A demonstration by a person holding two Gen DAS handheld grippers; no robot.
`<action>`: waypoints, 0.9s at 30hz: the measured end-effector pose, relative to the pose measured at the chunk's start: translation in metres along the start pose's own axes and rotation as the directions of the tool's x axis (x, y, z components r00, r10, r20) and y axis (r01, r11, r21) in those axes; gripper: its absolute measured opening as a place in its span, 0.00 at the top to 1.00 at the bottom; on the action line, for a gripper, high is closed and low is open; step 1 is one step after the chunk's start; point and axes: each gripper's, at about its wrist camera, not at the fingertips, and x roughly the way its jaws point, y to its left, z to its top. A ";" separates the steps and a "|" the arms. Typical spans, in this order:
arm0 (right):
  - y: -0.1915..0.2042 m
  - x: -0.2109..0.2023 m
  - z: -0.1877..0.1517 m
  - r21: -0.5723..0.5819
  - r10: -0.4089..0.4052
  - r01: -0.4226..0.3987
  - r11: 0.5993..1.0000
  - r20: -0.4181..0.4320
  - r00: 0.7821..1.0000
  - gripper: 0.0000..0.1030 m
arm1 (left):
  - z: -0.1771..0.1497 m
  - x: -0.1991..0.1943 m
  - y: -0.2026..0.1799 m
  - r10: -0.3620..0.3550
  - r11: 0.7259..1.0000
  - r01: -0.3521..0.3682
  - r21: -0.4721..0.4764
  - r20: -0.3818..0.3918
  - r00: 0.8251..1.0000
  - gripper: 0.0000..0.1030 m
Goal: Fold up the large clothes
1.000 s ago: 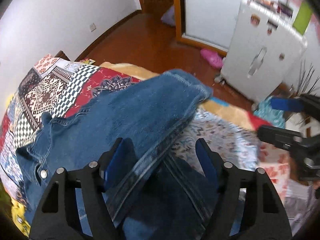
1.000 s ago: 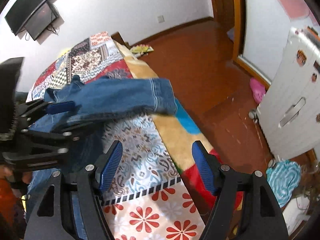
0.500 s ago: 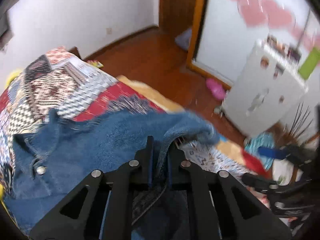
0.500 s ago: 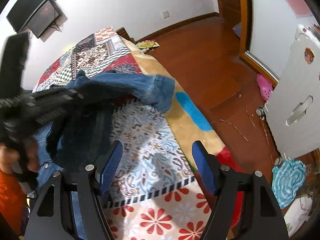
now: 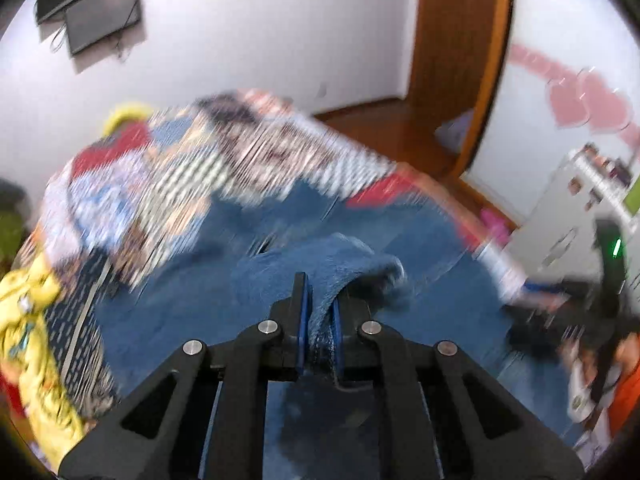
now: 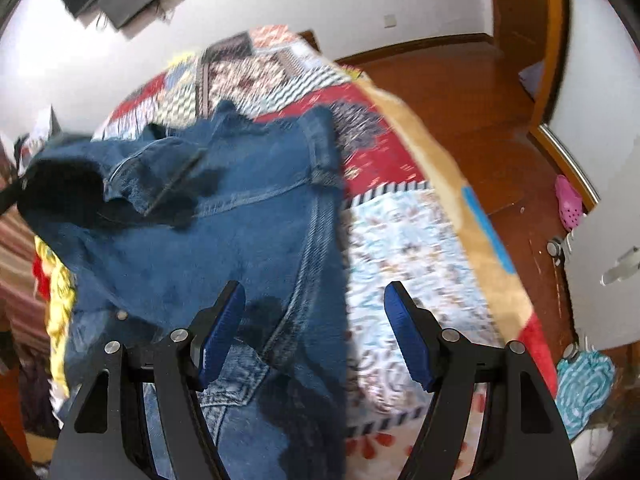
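The left gripper (image 5: 319,312) is pinching a fold of the denim jacket (image 6: 248,216) between its jaws, clenched tight on the cloth, so the sleeve or side panel can be carried across the body of the garment. The jacket is lying spread over the patchwork quilt (image 6: 400,240) on the bed, its collar end toward the wall and its hem near the camera. The left view is blurring heavily, which suggests a quick swing. The right gripper (image 6: 316,332) is hovering over the lower edge of the jacket with its jaws released and nothing between them, probably waiting to pin or take the hem once the fold is landing.
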 end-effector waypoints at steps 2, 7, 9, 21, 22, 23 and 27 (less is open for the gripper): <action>0.007 0.011 -0.002 -0.025 -0.015 0.014 1.000 -0.033 0.999 0.33 | -0.030 0.011 0.017 0.012 1.000 -0.014 -0.020 -0.075 0.997 0.90; 0.010 0.023 -0.009 -0.060 -0.061 0.057 0.997 -0.082 0.995 0.32 | -0.088 0.031 0.039 0.002 0.997 -0.018 -0.076 -0.205 0.979 0.79; 0.010 0.020 -0.011 -0.065 -0.075 0.070 0.995 -0.083 0.994 0.30 | -0.099 0.034 0.042 0.025 0.996 -0.044 -0.078 -0.227 0.974 0.66; 0.038 -0.010 0.002 -0.116 -0.061 0.058 0.992 -0.020 0.998 0.28 | -0.049 0.029 0.005 0.077 0.992 -0.066 0.112 -0.094 0.993 0.41; 0.042 -0.012 0.004 -0.124 -0.055 0.053 0.991 -0.013 0.998 0.27 | -0.047 0.037 -0.001 0.078 0.988 -0.063 0.141 -0.104 0.992 0.41; 0.044 -0.012 0.005 -0.130 -0.052 0.050 0.990 -0.009 0.999 0.26 | -0.046 0.046 -0.006 0.090 0.983 -0.069 0.171 -0.121 0.989 0.41; 0.054 -0.004 0.006 -0.153 -0.043 0.040 0.987 -0.018 0.999 0.26 | -0.045 0.085 -0.024 0.198 0.951 -0.146 0.274 -0.170 0.965 0.40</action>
